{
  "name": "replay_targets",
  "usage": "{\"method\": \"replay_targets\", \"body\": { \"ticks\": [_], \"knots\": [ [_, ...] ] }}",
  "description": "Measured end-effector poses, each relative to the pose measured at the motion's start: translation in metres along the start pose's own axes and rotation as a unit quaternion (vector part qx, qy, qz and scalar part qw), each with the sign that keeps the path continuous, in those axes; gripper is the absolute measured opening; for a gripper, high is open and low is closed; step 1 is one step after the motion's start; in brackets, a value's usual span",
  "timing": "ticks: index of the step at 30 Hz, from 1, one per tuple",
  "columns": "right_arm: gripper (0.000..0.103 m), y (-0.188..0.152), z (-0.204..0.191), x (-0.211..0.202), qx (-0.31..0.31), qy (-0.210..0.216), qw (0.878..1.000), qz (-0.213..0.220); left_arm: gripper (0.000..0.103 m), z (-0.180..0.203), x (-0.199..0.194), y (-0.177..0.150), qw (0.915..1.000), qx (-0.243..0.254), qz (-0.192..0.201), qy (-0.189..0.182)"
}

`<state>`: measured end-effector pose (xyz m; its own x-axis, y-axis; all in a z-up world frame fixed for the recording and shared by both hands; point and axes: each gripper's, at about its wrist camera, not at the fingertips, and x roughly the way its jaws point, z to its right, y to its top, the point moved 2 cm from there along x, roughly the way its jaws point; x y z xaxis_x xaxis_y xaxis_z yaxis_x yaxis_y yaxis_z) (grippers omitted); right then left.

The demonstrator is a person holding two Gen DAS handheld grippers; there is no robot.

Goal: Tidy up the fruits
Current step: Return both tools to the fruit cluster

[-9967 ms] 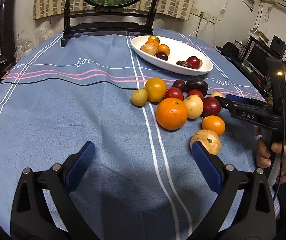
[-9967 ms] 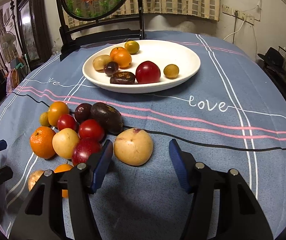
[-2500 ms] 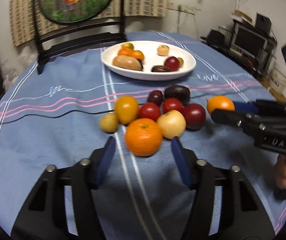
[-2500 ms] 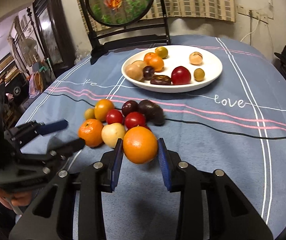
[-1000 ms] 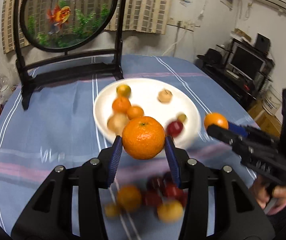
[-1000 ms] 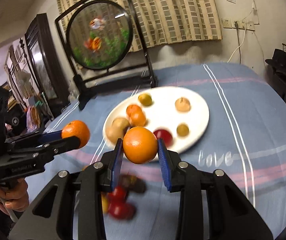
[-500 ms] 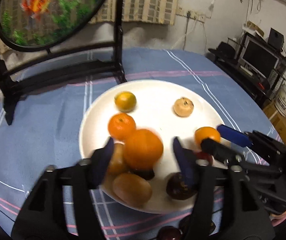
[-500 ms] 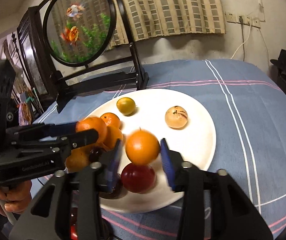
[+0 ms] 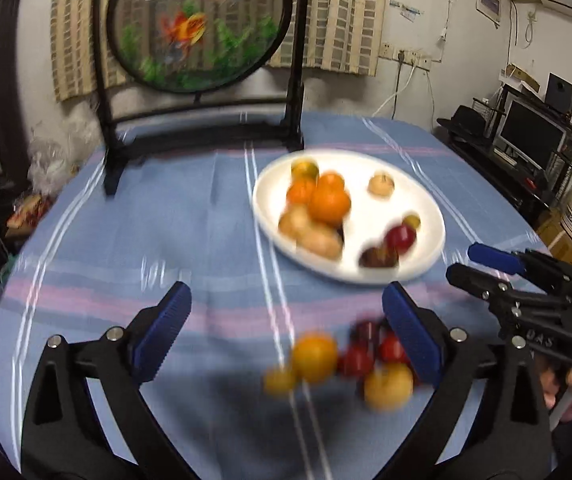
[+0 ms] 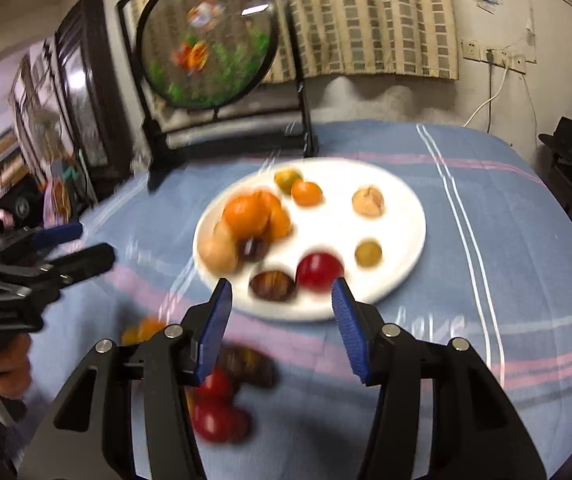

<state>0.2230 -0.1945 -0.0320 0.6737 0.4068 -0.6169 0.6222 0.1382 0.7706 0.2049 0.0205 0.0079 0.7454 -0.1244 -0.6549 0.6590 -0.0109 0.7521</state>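
Seen from the left wrist, the left gripper [image 9: 286, 336] hangs over the table [image 9: 190, 216], draped in blue cloth with pink and white stripes, its ribbed blue fingers [image 9: 162, 332] spread wide and holding nothing. Beyond them a smooth white oval plate [image 9: 431, 236] carries round oranges, pale tan lumps and a glossy red fruit, all motion-blurred; a large orange [image 9: 329, 202] sits in the heap at its left. A loose cluster of fruit [image 9: 341, 358] lies on the cloth just ahead of the right finger. The right gripper [image 9: 481, 262] enters at the right edge, its black fingers a little apart and bare. From the right wrist, the right gripper's blue pads [image 10: 216, 332] stand well apart, framing the plate's near rim, where a small orange [image 10: 306, 193] rests near the far side. A round glass fish tank [image 10: 208, 42] in a black frame stands behind.
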Motion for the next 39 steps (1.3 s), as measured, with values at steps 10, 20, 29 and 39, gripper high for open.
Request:
{"method": "replay_targets", "body": {
  "ticks": [10, 20, 29, 39],
  "knots": [
    [0.053, -0.063, -0.028, -0.016, -0.052, 0.030, 0.996, -0.062, 0.098, -0.019, -0.016, -0.077, 0.9985, -0.053, -0.015, -0.002],
    [0.052, -0.070, -0.036, 0.000, -0.072, 0.039, 0.992, -0.094, 0.098, -0.010, -0.012, -0.080, 0.9990, -0.036, -0.026, -0.008],
    [0.051, -0.068, -0.036, 0.016, -0.076, 0.043, 0.990, -0.109, 0.098, -0.006, -0.012, -0.082, 0.9987, -0.035, -0.034, -0.017],
    [0.050, -0.064, -0.038, 0.018, -0.077, 0.050, 0.990, -0.103, 0.098, -0.002, -0.010, -0.083, 0.9991, -0.023, -0.034, -0.012]
  ]
}}
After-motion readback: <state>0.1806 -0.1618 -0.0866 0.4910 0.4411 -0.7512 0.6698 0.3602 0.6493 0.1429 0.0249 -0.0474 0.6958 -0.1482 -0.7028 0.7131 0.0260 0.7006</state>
